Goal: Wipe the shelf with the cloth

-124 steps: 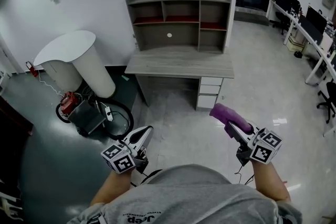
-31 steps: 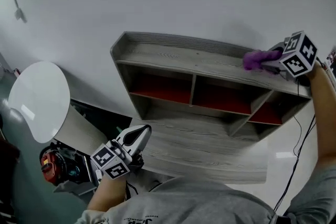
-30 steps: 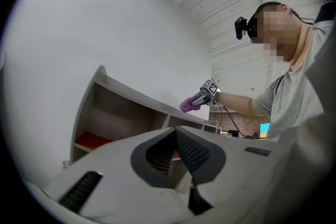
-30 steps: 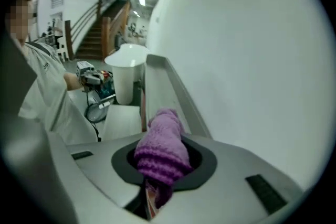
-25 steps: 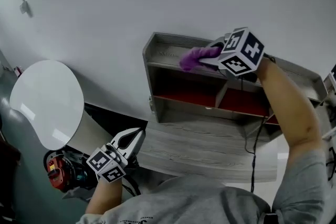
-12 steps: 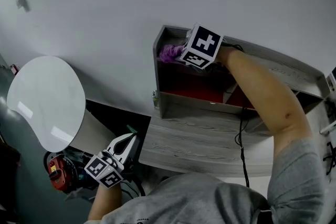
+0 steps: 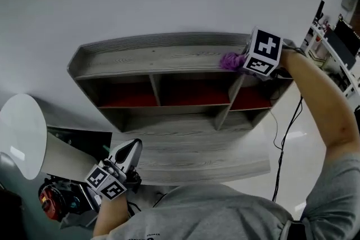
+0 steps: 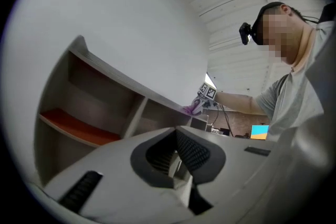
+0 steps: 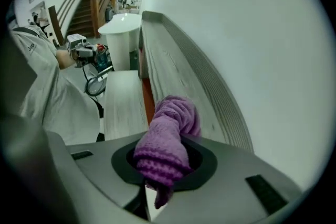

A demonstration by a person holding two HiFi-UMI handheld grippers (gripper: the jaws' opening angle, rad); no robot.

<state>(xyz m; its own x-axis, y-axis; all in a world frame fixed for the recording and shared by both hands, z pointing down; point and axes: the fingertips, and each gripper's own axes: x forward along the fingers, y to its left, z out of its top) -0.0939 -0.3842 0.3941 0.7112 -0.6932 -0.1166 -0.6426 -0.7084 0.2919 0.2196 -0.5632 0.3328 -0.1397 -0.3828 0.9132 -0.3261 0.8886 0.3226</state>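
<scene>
**Shelf** [image 7: 157,57]: grey wood-grain hutch with three cubbies on red floors and a raised rim behind the top board. It stands on the worktop.

**Worktop** [image 7: 197,155]: grey wood-grain, below the shelf.

**Right tongs** [image 9: 167,161]: raised to the right end of the shelf's top board, clamped on the cloth.

**Left tongs** [image 8: 176,157]: held low by the worktop's front left, jaws together with nothing between them.

**Cloth** [image 7: 229,60]: purple, knitted, bunched. One end is pinched in the right tongs; the free end is at the top board, seemingly touching it. Judged light, soft, limp and not fragile, likely to drag rather than slide. Best held by a thick fold, leaving a loose pad to press flat.
</scene>
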